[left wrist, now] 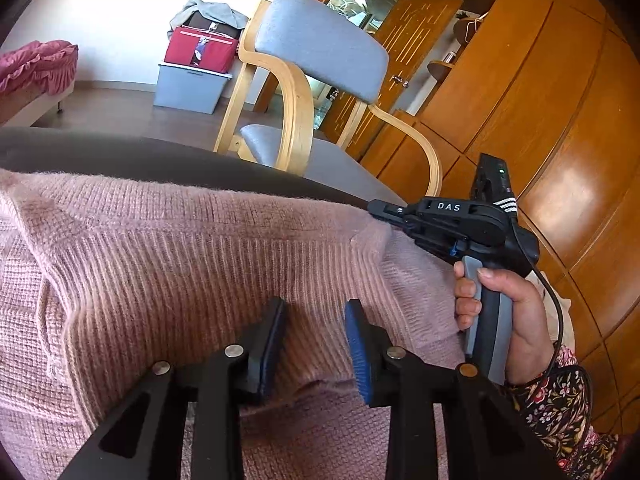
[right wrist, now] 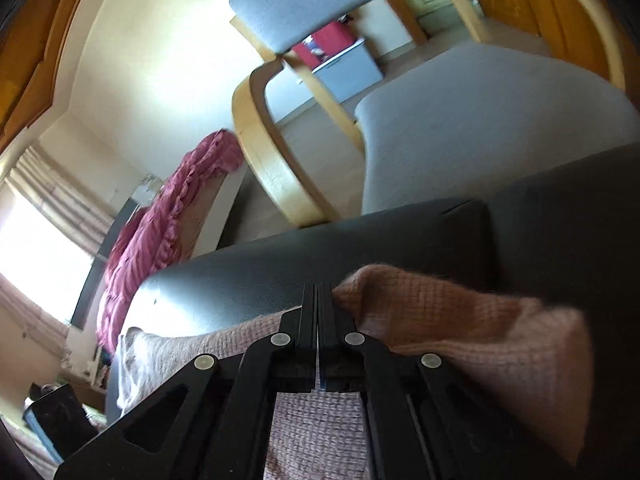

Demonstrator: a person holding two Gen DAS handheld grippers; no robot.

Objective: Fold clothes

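A pink knit sweater lies spread over a dark table. My left gripper hovers just above its near part, open, with nothing between its blue pads. A hand holds my right gripper, whose tips sit at the sweater's far right corner, where the fabric is pulled up into a small peak. In the right wrist view, my right gripper has its fingers pressed together, with the sweater bunched up beside and under them, close to the table's far edge.
A chair with grey cushions and bent wooden arms stands just past the table, also in the right wrist view. A wooden wardrobe fills the right. A red bag on a grey box and pink bedding lie further back.
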